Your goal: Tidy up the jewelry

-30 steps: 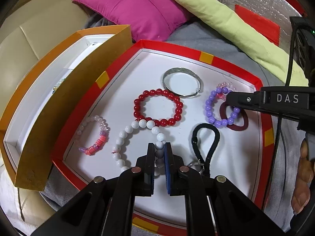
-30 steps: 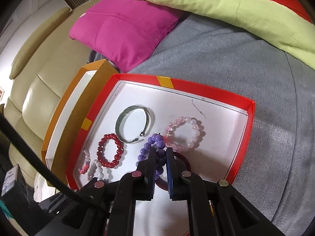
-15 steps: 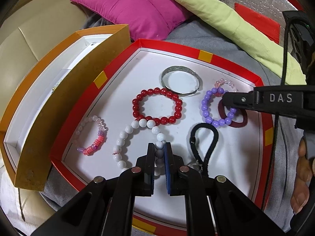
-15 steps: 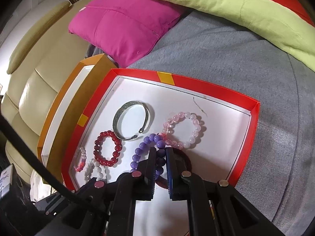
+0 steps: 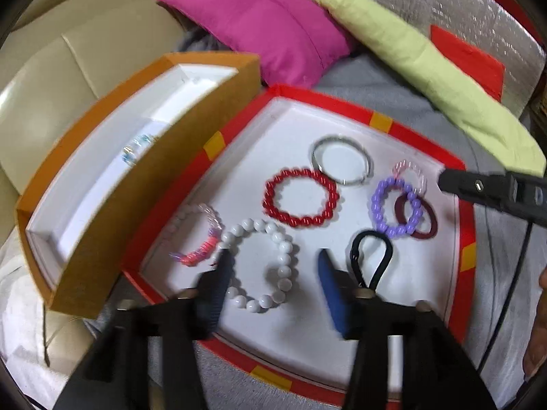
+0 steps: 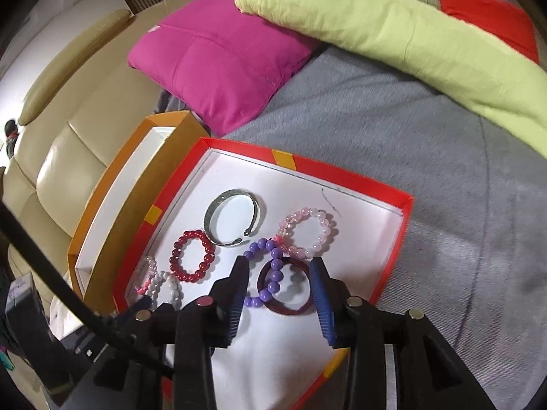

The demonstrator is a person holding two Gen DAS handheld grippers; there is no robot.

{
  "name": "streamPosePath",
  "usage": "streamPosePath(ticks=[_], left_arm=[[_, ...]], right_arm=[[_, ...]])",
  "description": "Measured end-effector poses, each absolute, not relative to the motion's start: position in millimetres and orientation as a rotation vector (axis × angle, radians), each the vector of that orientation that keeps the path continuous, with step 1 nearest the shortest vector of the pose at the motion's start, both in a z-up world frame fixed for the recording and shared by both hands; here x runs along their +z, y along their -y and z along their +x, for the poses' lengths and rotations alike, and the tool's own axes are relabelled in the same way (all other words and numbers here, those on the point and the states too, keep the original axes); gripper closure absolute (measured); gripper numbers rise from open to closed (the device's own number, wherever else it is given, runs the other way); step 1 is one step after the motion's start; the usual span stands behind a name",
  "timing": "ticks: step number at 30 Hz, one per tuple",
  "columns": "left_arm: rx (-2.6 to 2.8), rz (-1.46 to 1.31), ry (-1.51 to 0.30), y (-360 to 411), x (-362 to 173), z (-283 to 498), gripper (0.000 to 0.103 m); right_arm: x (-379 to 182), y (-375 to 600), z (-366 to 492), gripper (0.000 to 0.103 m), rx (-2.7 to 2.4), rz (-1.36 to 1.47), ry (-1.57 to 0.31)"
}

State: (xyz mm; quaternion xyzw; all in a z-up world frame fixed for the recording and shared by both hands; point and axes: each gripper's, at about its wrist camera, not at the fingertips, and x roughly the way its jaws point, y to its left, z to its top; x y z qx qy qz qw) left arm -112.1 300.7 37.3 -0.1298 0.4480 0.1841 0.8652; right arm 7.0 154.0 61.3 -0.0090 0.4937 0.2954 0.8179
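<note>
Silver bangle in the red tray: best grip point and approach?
Pinch the silver bangle across its band on the far arc, from above: it lies flat, and that side is bare tray, away from the end gap and the red bracelet.

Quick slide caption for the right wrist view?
Right tool open above purple bead bracelet and dark red bangle in red tray.
</note>
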Motion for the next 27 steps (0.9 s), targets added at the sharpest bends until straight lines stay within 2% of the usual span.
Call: streamPosePath(ticks=[5, 6, 7, 12, 16, 23, 27], left_arm=[[0.42, -0.265, -0.899, -293.8, 57.8, -126.1, 0.031], [0.426, -0.262, -0.893, -291.7, 61.5, -129.3, 0.028], [0.433, -0.255, -0.883, -287.9, 66.4, -134.5, 0.028], [0.46, -0.22, -0.846, -270.3, 83.4, -152.8, 0.024], [0.499, -0.184, -0.813, -255.0, 97.5, -172.1, 0.022], [0.514, -0.213, -0.774, -230.8, 116.0, -202.7, 0.021], [0.521, -0.199, -0.76, -219.8, 121.4, -214.8, 0.013]], right_arm=[[85.2, -129.1, -20.5, 0.039, 0.622, -0.087, -0.967], [89.1, -123.0, -26.7, 0.033, 0.625, -0.092, -0.951], [93.6, -115.3, -34.8, 0.026, 0.631, -0.099, -0.928], [109.5, -85.0, -73.2, 0.016, 0.649, -0.124, -0.854], [123.1, -65.9, -109.7, 0.002, 0.666, -0.14, -0.779], [134.3, -52.4, -150.0, 0.0, 0.676, -0.18, -0.719], [132.0, -49.5, -158.6, 0.0, 0.665, -0.201, -0.72]])
